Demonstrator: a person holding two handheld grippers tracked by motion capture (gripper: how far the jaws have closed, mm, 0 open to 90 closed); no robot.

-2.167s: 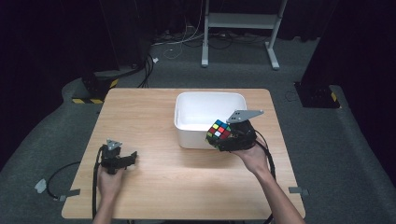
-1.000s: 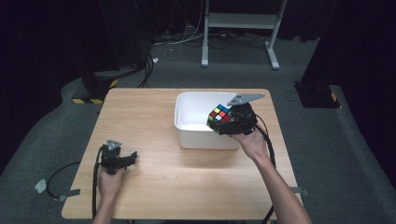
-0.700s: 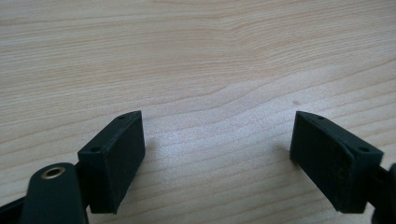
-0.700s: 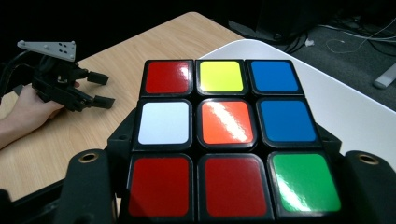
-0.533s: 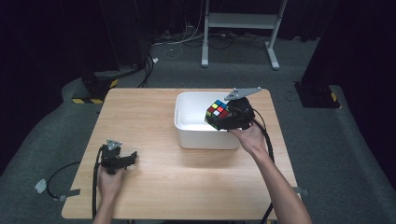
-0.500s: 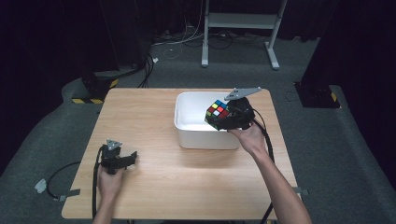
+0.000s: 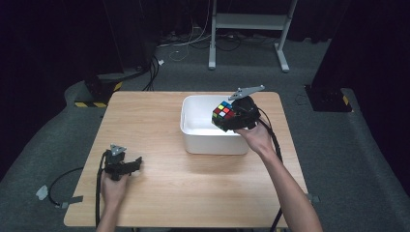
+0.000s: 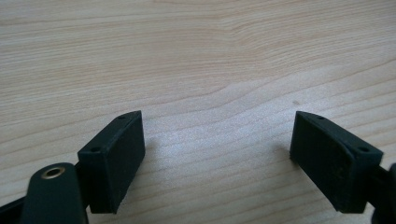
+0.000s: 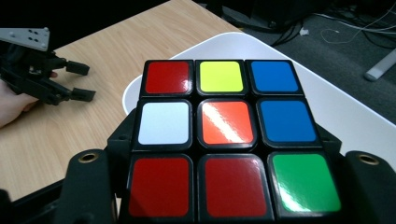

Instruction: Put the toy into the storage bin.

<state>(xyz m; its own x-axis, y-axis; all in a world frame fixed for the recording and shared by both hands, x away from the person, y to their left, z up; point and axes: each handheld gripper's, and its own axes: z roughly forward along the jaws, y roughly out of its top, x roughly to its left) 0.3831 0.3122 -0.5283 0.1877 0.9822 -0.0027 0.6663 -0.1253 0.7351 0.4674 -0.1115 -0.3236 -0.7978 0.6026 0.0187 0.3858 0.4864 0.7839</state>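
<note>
- Rubik's cube sits clamped between the two black jaws of the right gripper, which press on its opposite side faces; the squeeze from both sides is what keeps it off the table, since nothing is under it.
- In the right gripper view the face toward the camera reads red, yellow, blue along the far row, white, orange, blue across the middle, and red, red, green nearest the jaws' base.
- A cube has no long axis; what can be said is that this face tilts up and back toward the person, and its rows run square to the line between the jaws, so the grip looks flat on the faces, not on the corners.
- In the high view the cube hangs over the right part of the white bin, above the rim, not yet down inside. The likely reason for holding it there is to lower or drop it into the bin.
- The left gripper rests low at the near left of the wooden table, well apart from the bin, its jaws spread wide with bare wood between them in the left gripper view. It seems parked, out of the way.
- Beyond the table lie grey carpet and loose cables.
</note>
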